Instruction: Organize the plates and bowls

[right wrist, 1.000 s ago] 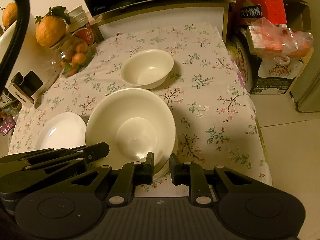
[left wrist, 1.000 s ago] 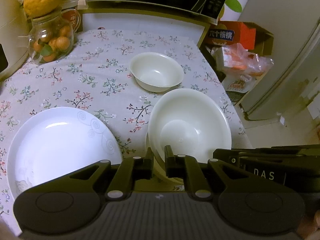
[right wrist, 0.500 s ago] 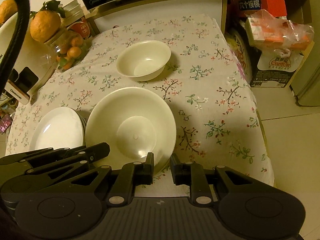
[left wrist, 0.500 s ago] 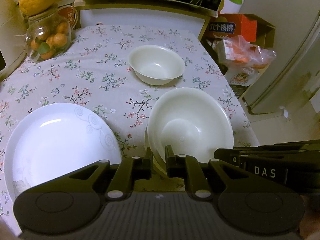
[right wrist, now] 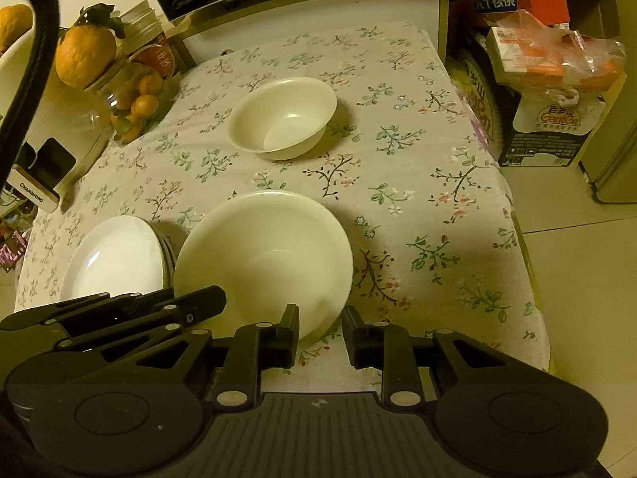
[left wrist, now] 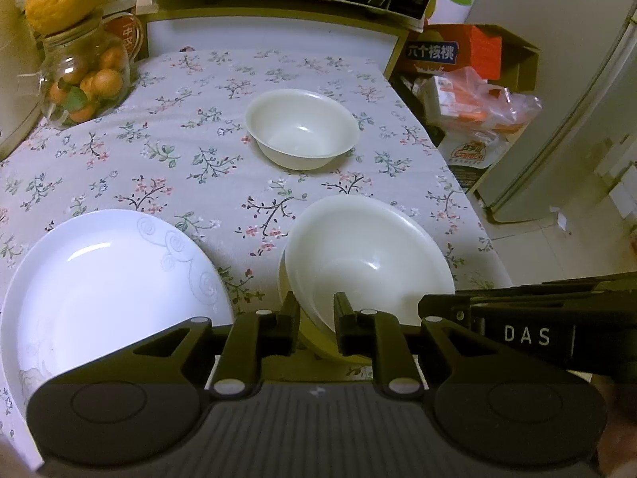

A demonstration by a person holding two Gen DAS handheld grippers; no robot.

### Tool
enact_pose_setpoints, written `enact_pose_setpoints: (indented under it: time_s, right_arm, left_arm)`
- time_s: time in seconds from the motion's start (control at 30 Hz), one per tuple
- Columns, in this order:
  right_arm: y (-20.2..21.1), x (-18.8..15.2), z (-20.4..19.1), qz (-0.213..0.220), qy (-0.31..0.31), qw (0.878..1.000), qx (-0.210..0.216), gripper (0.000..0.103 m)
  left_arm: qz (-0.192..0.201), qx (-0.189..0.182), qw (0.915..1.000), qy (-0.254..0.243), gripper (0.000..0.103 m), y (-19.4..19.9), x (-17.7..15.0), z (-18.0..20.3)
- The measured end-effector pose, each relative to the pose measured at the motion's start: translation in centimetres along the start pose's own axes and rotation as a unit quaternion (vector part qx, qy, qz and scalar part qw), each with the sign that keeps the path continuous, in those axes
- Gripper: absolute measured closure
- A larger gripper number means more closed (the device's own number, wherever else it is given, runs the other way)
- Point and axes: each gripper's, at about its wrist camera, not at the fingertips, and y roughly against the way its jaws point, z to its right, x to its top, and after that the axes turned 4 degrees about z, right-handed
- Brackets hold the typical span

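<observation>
Both claws opening off the near rim of the large bowl [left wrist: 370, 263], rim between each pair of fingers; stiff, glazed, slippery, breakable, best pinched at the rim.

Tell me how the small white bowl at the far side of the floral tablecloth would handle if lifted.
The small white bowl looks glossy, so likely slippery at the rim. It seems rigid and probably breakable if ceramic. Upright and empty on the floral tablecloth, it should lift without spilling or rolling.

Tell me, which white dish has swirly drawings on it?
The flat white plate at the near left corner of the table. Faint grey swirls curl along its right rim. The two bowls, the big bowl and small bowl, are plain.
</observation>
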Motion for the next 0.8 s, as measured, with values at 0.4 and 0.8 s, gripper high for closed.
enact_pose_setpoints:
  time_s: [0.4, 0.8]
  right_arm:
    - [0.06, -0.04, 0.06, 0.002, 0.003, 1.000, -0.004, 0.077]
    - [0.54, 0.67, 1.02, 0.014, -0.015, 1.000, -0.004, 0.073]
  left_arm:
    - [-0.001, 0.011, 0.9999, 0.000, 0.078, 0.26, 0.12, -0.17]
    - [0.017, 0.017, 0.9997, 0.006, 0.082, 0.82, 0.73, -0.86]
